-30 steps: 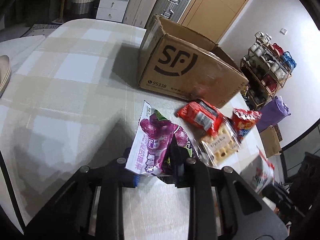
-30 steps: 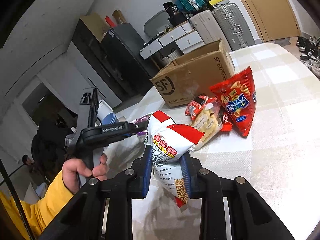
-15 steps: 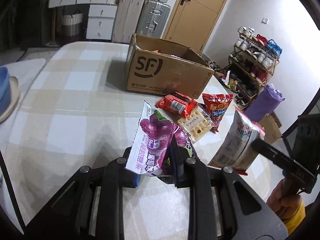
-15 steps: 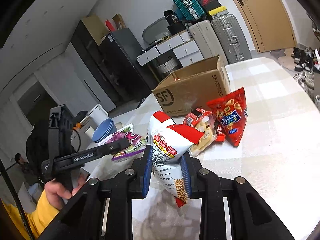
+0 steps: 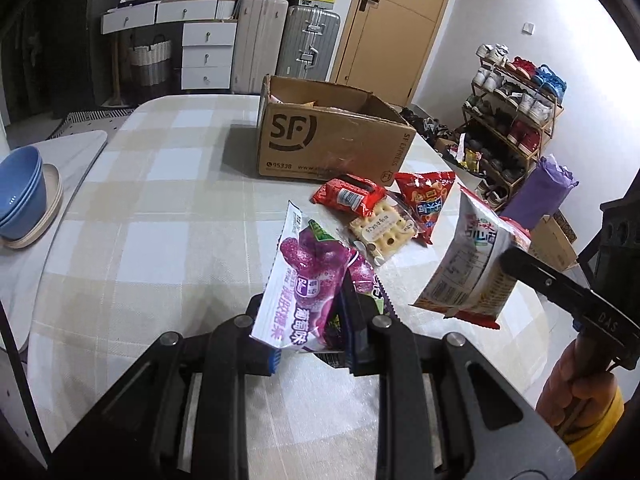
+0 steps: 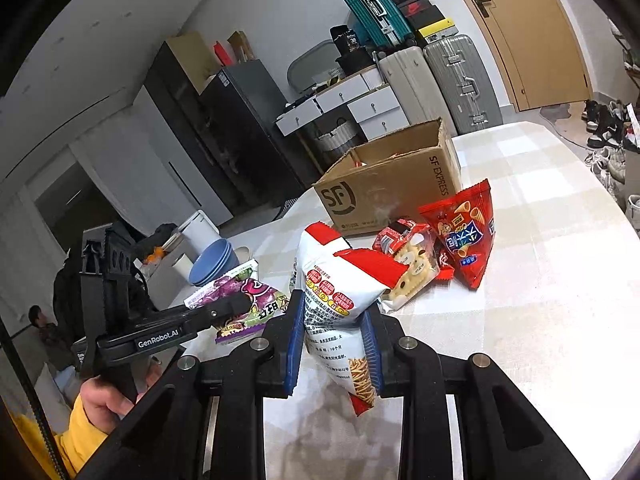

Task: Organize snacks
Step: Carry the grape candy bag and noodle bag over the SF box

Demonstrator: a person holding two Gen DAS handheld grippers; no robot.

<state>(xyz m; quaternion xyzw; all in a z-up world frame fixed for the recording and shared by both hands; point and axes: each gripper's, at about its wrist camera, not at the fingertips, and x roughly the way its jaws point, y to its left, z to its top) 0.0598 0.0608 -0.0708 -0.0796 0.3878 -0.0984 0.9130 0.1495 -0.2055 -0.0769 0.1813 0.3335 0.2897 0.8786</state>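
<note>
My left gripper [image 5: 314, 354] is shut on a purple grape candy bag [image 5: 304, 280], held above the checked tablecloth. The right gripper [image 6: 332, 350] is shut on a white and red snack bag [image 6: 340, 284], also lifted. Each held bag shows in the other view: the white bag [image 5: 474, 264] at the right, the purple bag [image 6: 244, 304] at the left. An open SF cardboard box [image 5: 332, 140] stands at the far side of the table. In front of it lie a red packet [image 5: 348, 196], a clear cracker pack [image 5: 382, 230] and a red triangular chip bag [image 5: 426, 200].
Blue bowls [image 5: 18, 192] on a plate sit on a side surface at the left. Suitcases [image 5: 308, 44] and drawers [image 5: 208, 56] stand behind the table, a shoe rack [image 5: 516, 120] at the right. The person's hand and yellow sleeve [image 5: 580, 400] hold the right gripper.
My left gripper pulled back and rose with the purple bag, so the box looks farther and the right gripper with its white bag came into view. The right gripper lifted slightly.
</note>
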